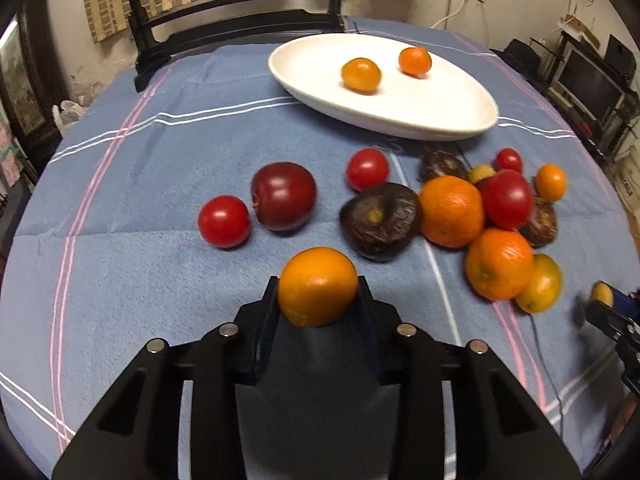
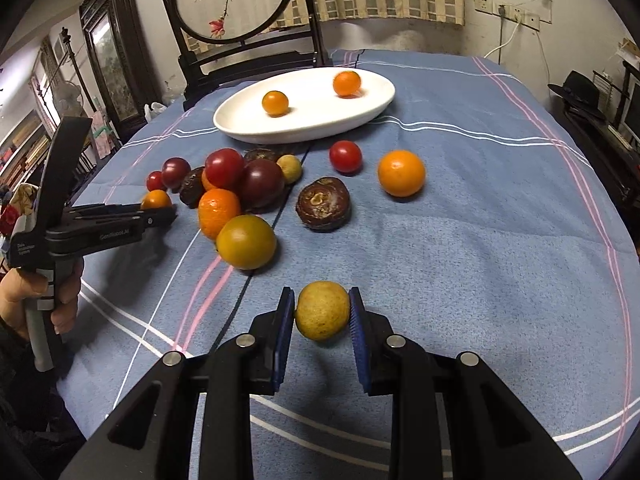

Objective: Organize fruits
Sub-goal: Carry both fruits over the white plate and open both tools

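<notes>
Fruit [image 1: 452, 212] lay heaped mid-table on the blue cloth [image 2: 480, 240], and two kumquats [image 2: 275, 103] sat on the white plate [image 2: 240, 122] toward the far edge. Left gripper [image 1: 318, 292] pinched an orange [image 1: 317, 286], while the right gripper [image 2: 322, 312] squeezed a yellowish fruit [image 2: 322, 310] near the front edge.

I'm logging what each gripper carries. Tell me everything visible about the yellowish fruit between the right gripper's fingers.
The yellowish fruit is small, round and dull yellow-tan, with a matte, faintly speckled skin, paler than the orange citrus on the table. It sits upright between the two blue-padded fingers of the right hand-held gripper, which press its left and right sides. Its shadow falls on the blue cloth just beneath; whether it touches the cloth is unclear. No other fruit touches it.
</notes>
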Tool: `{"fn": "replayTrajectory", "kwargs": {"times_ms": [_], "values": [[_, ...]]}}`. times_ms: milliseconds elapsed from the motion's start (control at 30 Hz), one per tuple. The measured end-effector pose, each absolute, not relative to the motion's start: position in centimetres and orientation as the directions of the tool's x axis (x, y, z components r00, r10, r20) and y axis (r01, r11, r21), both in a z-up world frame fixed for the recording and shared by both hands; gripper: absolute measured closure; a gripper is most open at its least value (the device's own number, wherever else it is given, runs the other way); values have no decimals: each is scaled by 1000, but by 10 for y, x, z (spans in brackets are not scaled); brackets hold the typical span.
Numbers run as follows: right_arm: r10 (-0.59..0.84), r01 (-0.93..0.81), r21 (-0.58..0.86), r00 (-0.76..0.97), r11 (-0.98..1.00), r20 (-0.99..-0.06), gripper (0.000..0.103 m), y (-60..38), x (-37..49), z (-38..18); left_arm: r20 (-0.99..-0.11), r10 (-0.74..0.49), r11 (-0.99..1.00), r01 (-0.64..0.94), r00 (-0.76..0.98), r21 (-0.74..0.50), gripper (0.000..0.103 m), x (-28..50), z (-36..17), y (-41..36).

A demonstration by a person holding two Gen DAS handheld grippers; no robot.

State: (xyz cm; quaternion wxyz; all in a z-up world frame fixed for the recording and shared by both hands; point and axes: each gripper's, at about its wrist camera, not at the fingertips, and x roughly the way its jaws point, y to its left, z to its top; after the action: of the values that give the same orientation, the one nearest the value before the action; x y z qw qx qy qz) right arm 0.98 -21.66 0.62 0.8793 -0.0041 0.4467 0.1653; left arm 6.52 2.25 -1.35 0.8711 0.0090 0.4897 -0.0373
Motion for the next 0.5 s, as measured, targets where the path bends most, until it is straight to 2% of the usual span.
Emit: {"fn": "replayTrajectory", "kwargs": {"times_ms": [67, 267, 400, 500], "values": [[295, -309, 138, 548, 941, -783, 75, -214, 11, 11, -846, -99, 993, 104, 524, -52, 67, 62, -4, 21], [316, -363, 101, 602, 926, -733, 76, -199, 28, 51, -787, -129, 988, 145, 603, -51, 67, 72, 45, 16], [315, -379, 59, 660, 923, -682, 75, -184, 57, 79, -746, -110, 990, 137, 656, -24, 67, 104, 73, 10], [329, -398, 60, 655, 916, -681, 75, -170, 90, 86, -751, -81, 994, 109, 656, -12, 67, 144, 75, 8]]}}
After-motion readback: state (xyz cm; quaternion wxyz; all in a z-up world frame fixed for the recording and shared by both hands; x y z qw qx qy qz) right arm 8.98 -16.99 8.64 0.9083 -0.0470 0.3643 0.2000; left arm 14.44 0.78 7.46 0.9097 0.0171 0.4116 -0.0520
